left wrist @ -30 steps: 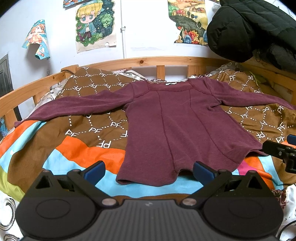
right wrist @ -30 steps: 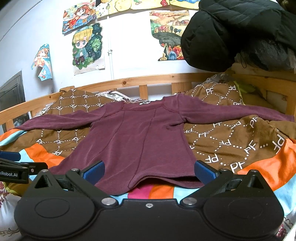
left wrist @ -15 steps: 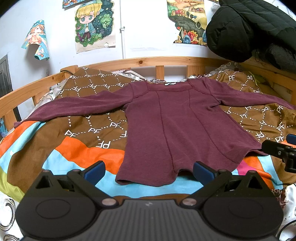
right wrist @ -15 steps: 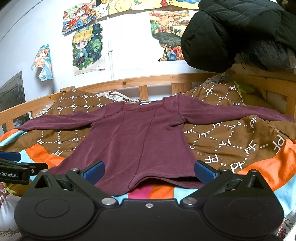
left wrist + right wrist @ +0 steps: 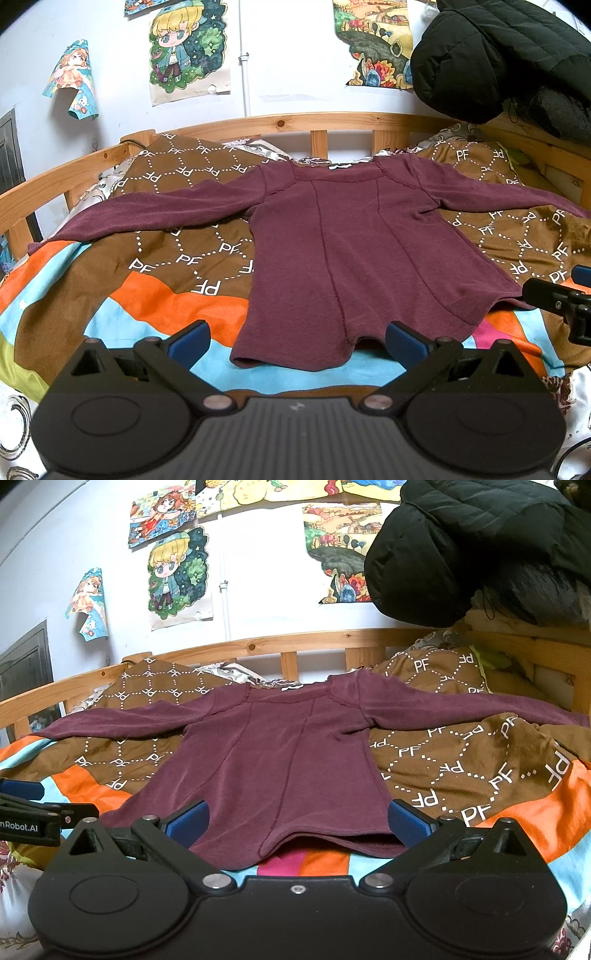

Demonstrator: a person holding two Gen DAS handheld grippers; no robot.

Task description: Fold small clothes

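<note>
A maroon long-sleeved top (image 5: 351, 251) (image 5: 273, 760) lies flat on the bed, collar at the far side, both sleeves spread out sideways and the hem nearest me. My left gripper (image 5: 297, 343) is open just before the hem's left half, holding nothing. My right gripper (image 5: 297, 825) is open too, its blue fingers (image 5: 406, 823) at the hem's right half, nothing between them. The right gripper's tip (image 5: 554, 301) shows at the right edge of the left wrist view, and the left one (image 5: 33, 812) at the left edge of the right wrist view.
The bed carries a brown, orange and blue patterned quilt (image 5: 166, 269) inside a wooden rail (image 5: 314, 122). A black padded jacket (image 5: 509, 55) hangs at the upper right. Posters (image 5: 188, 51) cover the white wall behind.
</note>
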